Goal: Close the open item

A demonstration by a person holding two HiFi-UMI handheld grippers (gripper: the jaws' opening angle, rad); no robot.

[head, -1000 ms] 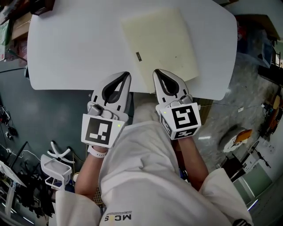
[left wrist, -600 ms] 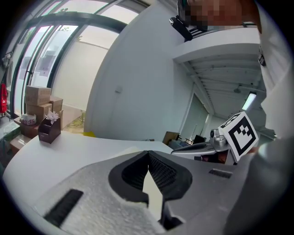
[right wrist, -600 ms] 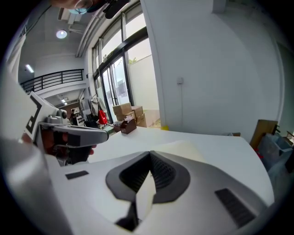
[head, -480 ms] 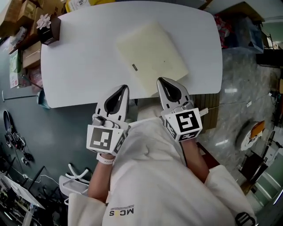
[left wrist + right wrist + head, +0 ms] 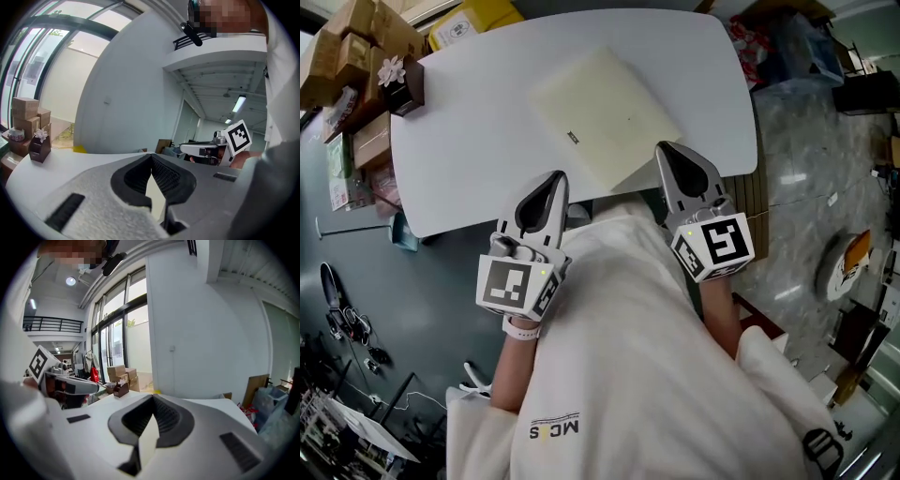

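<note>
A flat cream-coloured slab, a case or laptop [image 5: 602,117] with a small dark label, lies flat on the white table [image 5: 478,141] near its front edge. It shows no raised lid. My left gripper [image 5: 557,178] hovers at the table's front edge, just left of the slab's near corner, shut and empty. My right gripper [image 5: 664,148] is at the slab's near right corner, also shut and empty. In the left gripper view the jaws [image 5: 151,157] meet, with cream showing below them. In the right gripper view the jaws [image 5: 152,400] are shut too.
A small brown box with a white flower [image 5: 401,80] stands at the table's far left corner. Cardboard boxes [image 5: 356,37] and a yellow box [image 5: 473,21] sit beyond it. Bags and clutter [image 5: 787,47] lie on the floor to the right. My white-clothed body fills the foreground.
The head view has swung, so table and slab sit more to the left and turned. The right gripper has shifted right, toward the slab's near right corner. Both grippers stay shut.
</note>
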